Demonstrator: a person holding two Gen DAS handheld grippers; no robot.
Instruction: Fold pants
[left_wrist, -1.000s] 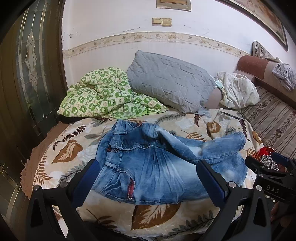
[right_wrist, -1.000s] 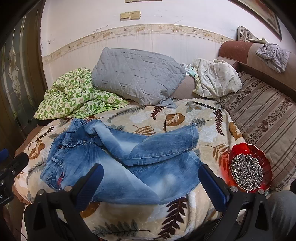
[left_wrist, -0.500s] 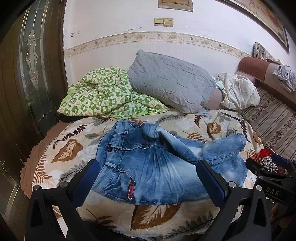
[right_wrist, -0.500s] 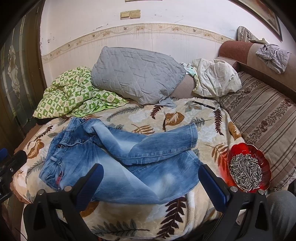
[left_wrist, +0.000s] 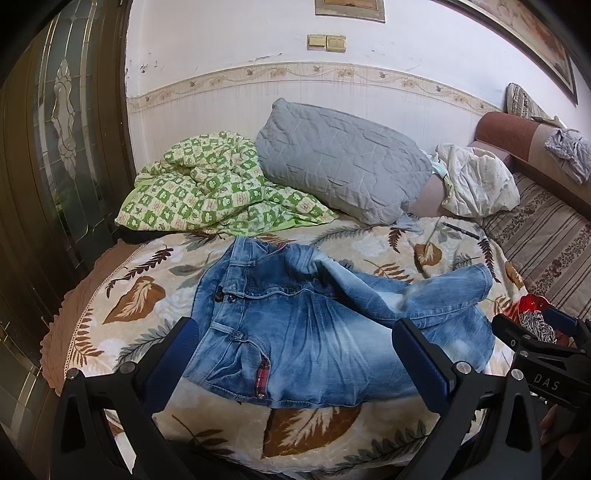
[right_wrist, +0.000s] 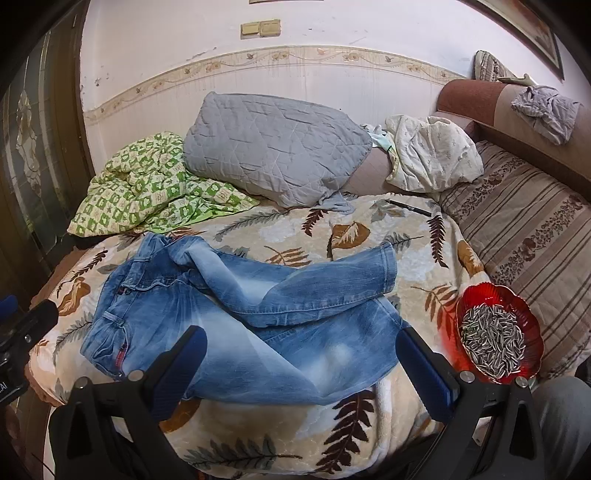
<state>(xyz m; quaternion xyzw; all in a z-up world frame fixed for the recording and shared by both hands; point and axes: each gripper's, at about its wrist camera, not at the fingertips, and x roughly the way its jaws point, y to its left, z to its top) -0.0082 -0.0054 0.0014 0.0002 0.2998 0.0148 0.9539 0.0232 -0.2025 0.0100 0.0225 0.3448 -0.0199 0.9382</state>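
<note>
Jeans (left_wrist: 325, 325) are lying crumpled across the leaf-print blanket (left_wrist: 140, 295) in the left wrist view, waistband toward the left and one leg thrown over the other toward the right. The left gripper (left_wrist: 295, 354) is hovering above the near edge of the denim with its fingers spread wide and nothing between them. A green checked quilt (left_wrist: 210, 192) and a gray pillow (left_wrist: 343, 158) are sitting behind the jeans against the wall, and the right gripper (left_wrist: 535, 332) is showing at the right edge, just in front of a red dish (left_wrist: 532, 306).

Denim is filling the middle of the right wrist view too: the jeans (right_wrist: 236, 317) are resting on the blanket (right_wrist: 295, 428) with the upper leg's cuff pointing right. The right gripper (right_wrist: 301, 354) is hanging over their near hem, fingers wide apart and gripping nothing. The red dish (right_wrist: 517, 306), holding sunflower seeds (right_wrist: 491, 343), is sitting just beside the lower leg's end, and a black pen (right_wrist: 408, 207) is lying well behind, near the pillow (right_wrist: 273, 147).
</note>
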